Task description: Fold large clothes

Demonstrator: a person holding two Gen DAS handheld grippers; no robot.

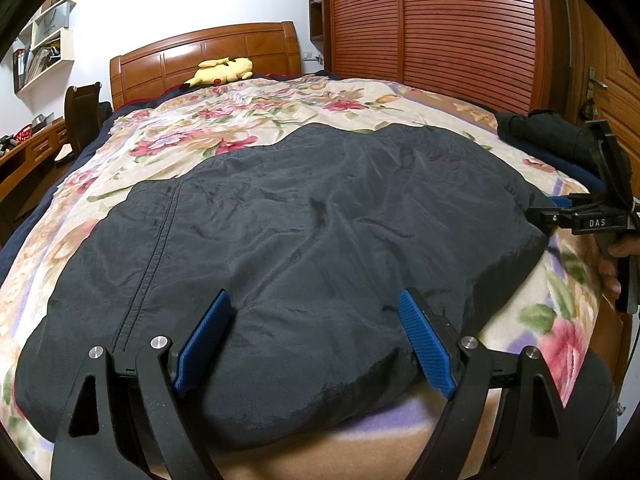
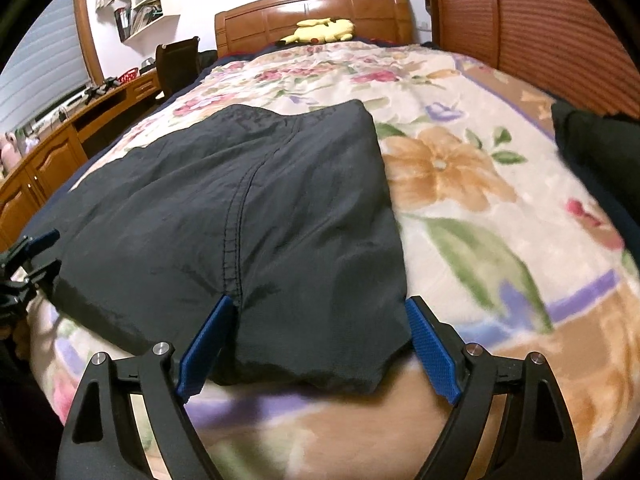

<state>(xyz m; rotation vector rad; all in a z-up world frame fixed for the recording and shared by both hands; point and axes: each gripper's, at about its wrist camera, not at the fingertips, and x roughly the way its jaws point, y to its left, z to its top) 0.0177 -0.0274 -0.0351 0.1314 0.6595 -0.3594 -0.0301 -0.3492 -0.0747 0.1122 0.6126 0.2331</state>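
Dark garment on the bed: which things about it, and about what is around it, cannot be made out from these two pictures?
- Dark garment: its type; folded over, so sleeves or legs are hidden, both views.
- Its near edge, left wrist view: partly covered by the left gripper, jaws open.
- Second dark bundle: cut off by the right edge and blurred, right wrist view.
- Items on the shelves: too small, left wrist view.
- Right gripper, jaws open: its hand is out of frame.

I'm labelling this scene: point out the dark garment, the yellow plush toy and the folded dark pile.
dark garment (image 1: pixel 300 220), left wrist view, middle panel.
yellow plush toy (image 1: pixel 224 71), left wrist view, its body.
folded dark pile (image 1: pixel 548 134), left wrist view, top.
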